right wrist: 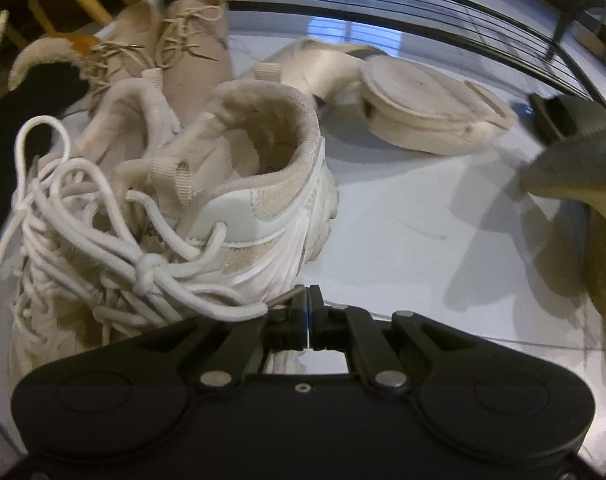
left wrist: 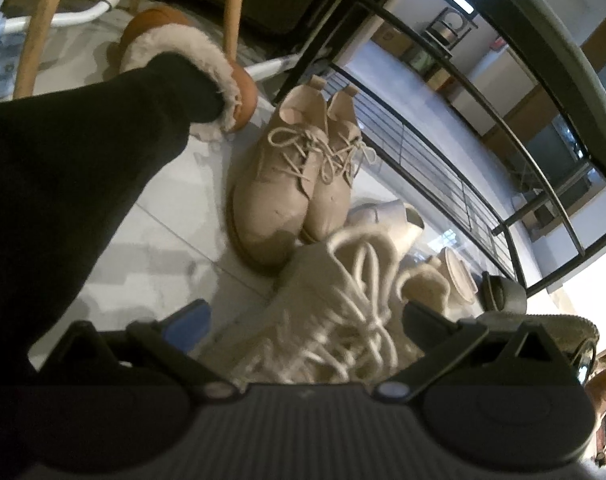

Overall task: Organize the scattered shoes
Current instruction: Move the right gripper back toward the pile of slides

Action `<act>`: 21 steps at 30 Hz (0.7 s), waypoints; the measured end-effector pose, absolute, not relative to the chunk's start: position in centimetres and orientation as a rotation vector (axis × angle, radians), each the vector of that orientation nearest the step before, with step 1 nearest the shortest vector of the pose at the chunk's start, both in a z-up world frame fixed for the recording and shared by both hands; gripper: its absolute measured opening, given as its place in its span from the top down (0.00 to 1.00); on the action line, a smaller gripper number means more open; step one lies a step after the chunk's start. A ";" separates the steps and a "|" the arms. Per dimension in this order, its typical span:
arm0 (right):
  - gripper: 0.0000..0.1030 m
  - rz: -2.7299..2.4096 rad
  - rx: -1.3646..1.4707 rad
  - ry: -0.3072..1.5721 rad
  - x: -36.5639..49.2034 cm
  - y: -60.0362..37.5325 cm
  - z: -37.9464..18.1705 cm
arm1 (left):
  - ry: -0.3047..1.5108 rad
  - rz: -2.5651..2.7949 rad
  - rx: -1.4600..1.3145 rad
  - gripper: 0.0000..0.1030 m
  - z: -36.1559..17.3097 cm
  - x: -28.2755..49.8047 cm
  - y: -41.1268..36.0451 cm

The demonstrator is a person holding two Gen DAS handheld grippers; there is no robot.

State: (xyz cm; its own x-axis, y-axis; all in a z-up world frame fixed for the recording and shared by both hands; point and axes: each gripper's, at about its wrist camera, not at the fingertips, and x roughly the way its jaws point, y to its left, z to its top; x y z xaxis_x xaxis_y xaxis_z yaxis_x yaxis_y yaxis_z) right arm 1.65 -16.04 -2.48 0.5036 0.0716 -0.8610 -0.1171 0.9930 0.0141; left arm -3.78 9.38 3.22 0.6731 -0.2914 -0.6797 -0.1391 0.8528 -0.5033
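A pair of white chunky sneakers (right wrist: 259,208) with loose tangled laces stands on the pale tiled floor (right wrist: 403,240), filling the left of the right wrist view. My right gripper (right wrist: 309,300) is shut, its tips right beside the nearer sneaker's side and a lace end; nothing shows between the pads. In the left wrist view the same sneakers (left wrist: 335,300) lie blurred between the wide-spread fingers of my left gripper (left wrist: 307,318), which is open; the blue left pad (left wrist: 191,320) stands clear of them. A beige lace-up pair (left wrist: 291,184) sits side by side beyond.
A black wire shoe rack (left wrist: 423,128) runs along the far side. A cream heeled shoe (right wrist: 423,116) lies on its side near it, and an olive shoe (right wrist: 575,160) sits at the right. A person's black-trousered leg in a fur-lined brown slipper (left wrist: 191,64) stands left, by wooden chair legs (left wrist: 43,28).
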 end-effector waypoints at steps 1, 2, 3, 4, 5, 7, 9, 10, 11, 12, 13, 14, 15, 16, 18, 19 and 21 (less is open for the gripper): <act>0.97 0.121 -0.044 1.042 1.7 -16.0 -2.6 | 0.838 -0.087 -0.557 0.01 3.2 -3.8 9.4; 0.95 0.121 -0.037 1.044 1.7 -16.2 -2.7 | 0.837 -0.082 -0.556 0.01 3.2 -3.9 9.5; 0.91 0.130 -0.014 1.047 1.6 -16.8 -2.7 | 0.837 -0.077 -0.558 0.01 3.2 -3.9 9.6; 0.84 0.135 0.012 1.053 1.5 -17.7 -2.6 | 0.837 -0.071 -0.560 0.01 3.2 -4.0 9.7; 0.57 0.125 0.035 1.060 1.3 -18.7 -2.3 | 0.838 -0.068 -0.562 0.01 3.2 -4.0 9.7; 0.09 0.102 0.075 1.039 0.5 -20.8 -1.6 | 0.843 -0.063 -0.562 0.01 3.1 -3.9 9.8; 0.00 0.119 0.173 0.971 -1.1 -24.2 -0.1 | 0.848 -0.069 -0.548 0.01 3.1 -3.8 9.4; 0.00 0.132 0.241 0.952 -2.1 -26.3 0.7 | 0.850 -0.072 -0.537 0.01 3.1 -3.8 9.2; 0.00 0.134 0.287 0.949 -2.7 -27.6 0.9 | 0.852 -0.074 -0.521 0.01 3.1 -3.7 9.0; 0.00 0.133 0.403 0.934 -4.0 -30.3 1.4 | 0.856 -0.074 -0.503 0.01 3.1 -3.6 8.8; 0.00 0.133 0.521 0.915 -5.3 -33.0 1.9 | 0.856 -0.067 -0.479 0.01 3.3 -3.5 8.4; 0.00 0.133 0.646 0.882 -6.8 -35.6 2.1 | 0.855 -0.061 -0.453 0.01 3.5 -3.5 7.9; 0.00 0.134 0.718 0.858 -7.7 -37.1 2.0 | 0.845 -0.060 -0.414 0.01 3.7 -3.5 7.4; 0.00 0.139 0.847 0.810 -9.4 -39.7 1.9 | 0.819 -0.075 -0.349 0.01 4.1 -3.5 6.4; 0.00 0.139 1.012 0.732 -12.1 -43.1 1.4 | 0.766 -0.129 -0.221 0.01 4.7 -3.3 3.9; 0.00 0.125 1.079 0.693 -13.4 -44.5 1.0 | 0.740 -0.157 -0.159 0.01 5.0 -3.3 2.6; 0.00 0.082 1.247 0.597 -16.4 -47.3 -0.6 | 0.710 -0.214 -0.061 0.01 5.2 -2.8 -0.3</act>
State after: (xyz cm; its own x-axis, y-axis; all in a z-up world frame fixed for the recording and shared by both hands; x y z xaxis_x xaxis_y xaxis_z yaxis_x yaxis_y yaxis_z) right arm -16.41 -47.30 -0.63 0.8456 0.3748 -0.3801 0.2580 0.3363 0.9057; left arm -2.77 -0.31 5.25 0.7373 -0.2152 -0.6403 0.1736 0.9764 -0.1283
